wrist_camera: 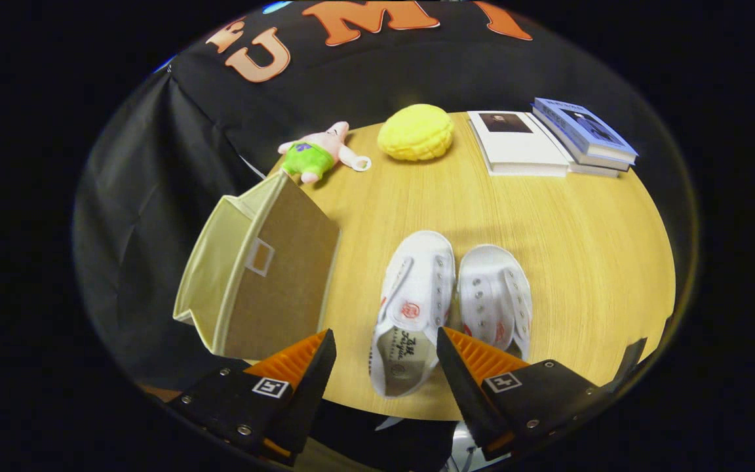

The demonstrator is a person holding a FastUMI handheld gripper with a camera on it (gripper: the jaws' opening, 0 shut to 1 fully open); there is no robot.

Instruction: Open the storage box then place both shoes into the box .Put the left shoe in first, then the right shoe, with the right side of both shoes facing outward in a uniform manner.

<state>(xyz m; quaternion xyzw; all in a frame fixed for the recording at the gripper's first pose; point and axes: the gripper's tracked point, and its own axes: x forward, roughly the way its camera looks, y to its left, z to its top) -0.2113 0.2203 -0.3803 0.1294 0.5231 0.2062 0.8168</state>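
The storage box [256,269] stands at the table [587,262] edge, left of two white shoes. The left shoe [411,308] lies between the gripper [385,347] fingers, which are apart and hold nothing; the right shoe [497,298] touches it. The insole script and red logos are unreadable.

Matt wood-grain surface [548,262]; white canvas shoes [449,295] with metal eyelets; cloth-walled storage box [266,275] with a board-like brown panel; plush toy [315,154]; paper-covered books [548,141]; gripper [385,357] fingers spread, ribbed pads

Gripper [385,351] fingers spread wide above the left shoe's [412,308] heel; right shoe [497,298] beside it, storage box [256,275] leftward on the table [580,249].
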